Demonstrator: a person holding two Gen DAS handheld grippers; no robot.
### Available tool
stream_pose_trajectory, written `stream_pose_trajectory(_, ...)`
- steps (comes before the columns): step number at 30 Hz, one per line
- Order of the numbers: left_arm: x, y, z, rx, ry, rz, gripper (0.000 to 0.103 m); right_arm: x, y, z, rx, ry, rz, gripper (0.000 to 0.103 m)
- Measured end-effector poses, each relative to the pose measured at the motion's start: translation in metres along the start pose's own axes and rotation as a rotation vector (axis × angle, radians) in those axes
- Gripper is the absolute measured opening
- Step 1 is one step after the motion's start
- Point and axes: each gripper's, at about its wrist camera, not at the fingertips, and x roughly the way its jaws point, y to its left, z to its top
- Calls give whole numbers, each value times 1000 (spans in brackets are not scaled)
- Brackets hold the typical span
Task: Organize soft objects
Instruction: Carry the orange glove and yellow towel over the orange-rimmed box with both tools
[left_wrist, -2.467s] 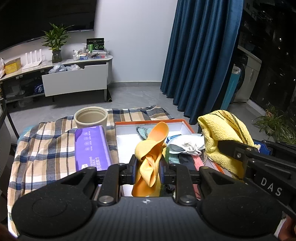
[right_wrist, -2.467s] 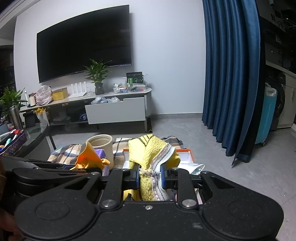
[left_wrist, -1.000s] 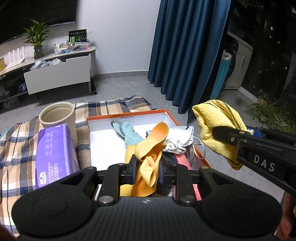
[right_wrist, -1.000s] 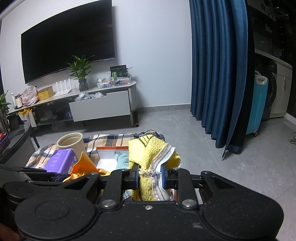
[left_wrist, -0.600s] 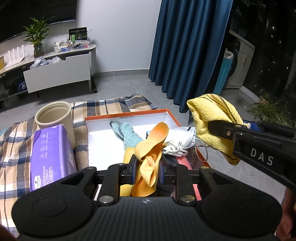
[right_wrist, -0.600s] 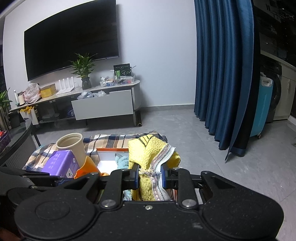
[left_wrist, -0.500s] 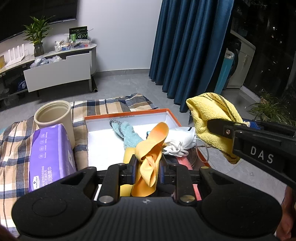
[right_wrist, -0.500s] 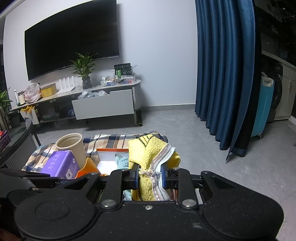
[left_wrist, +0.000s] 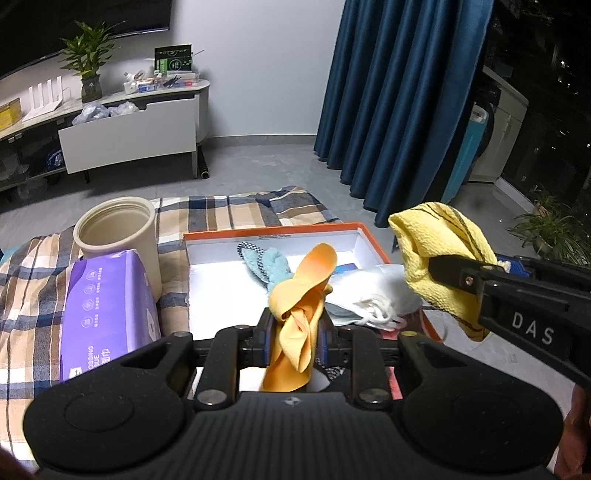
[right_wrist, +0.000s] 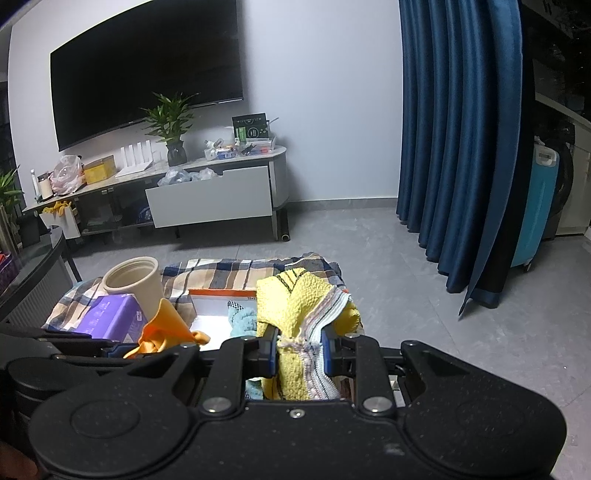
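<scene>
Left tool (left_wrist: 294, 341) pinches a smooth, crumpled orange cloth (left_wrist: 301, 295) above the orange-rimmed box (left_wrist: 364, 236), whose white floor lies bare at its left. Right tool (right_wrist: 299, 349) clamps a nubbly yellow towel (right_wrist: 295, 306) with striped edging, beside the box's right rim. Masks (left_wrist: 369, 291) and a fuzzy teal cloth (left_wrist: 275, 264) fill the far right part.

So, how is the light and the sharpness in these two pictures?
Left wrist view: dim room, sharp; the white inside of the orange box glares; the curtain bows from the fisheye. Right wrist view: also dim, sharp up close; the TV edges curve.
</scene>
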Motion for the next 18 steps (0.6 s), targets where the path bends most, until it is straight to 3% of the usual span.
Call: stream_pose_trajectory(18, 14, 21, 10, -43, 20, 52, 24, 32, 7, 12, -35, 26, 36, 27)
